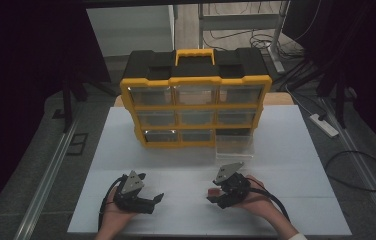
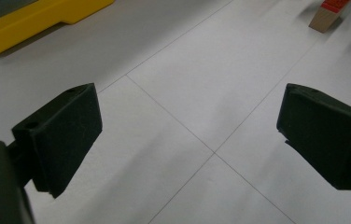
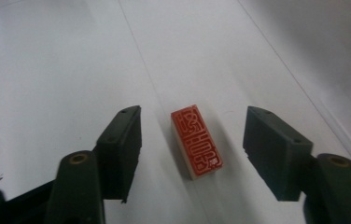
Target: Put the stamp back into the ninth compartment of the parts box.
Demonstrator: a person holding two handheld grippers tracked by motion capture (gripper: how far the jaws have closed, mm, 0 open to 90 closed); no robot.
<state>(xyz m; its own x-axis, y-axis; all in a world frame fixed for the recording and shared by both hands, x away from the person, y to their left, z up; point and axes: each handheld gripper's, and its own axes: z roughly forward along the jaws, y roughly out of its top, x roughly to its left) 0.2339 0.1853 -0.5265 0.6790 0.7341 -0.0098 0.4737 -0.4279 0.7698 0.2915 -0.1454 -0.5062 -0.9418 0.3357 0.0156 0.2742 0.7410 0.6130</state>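
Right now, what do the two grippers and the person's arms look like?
Both the left gripper and the right gripper are black, each topped by a grey three-cornered plate and trailing a black cable. Their jaws end in blocky black pads with small round holes. A white cuff edges the right forearm.

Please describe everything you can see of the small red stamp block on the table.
The stamp block is a small rectangular piece, pale and wood-like on its sides, with a red face carved in raised characters. It lies on the white table, red face up, between the right gripper jaws. The pads stand apart from it on both sides; only the table touches it.
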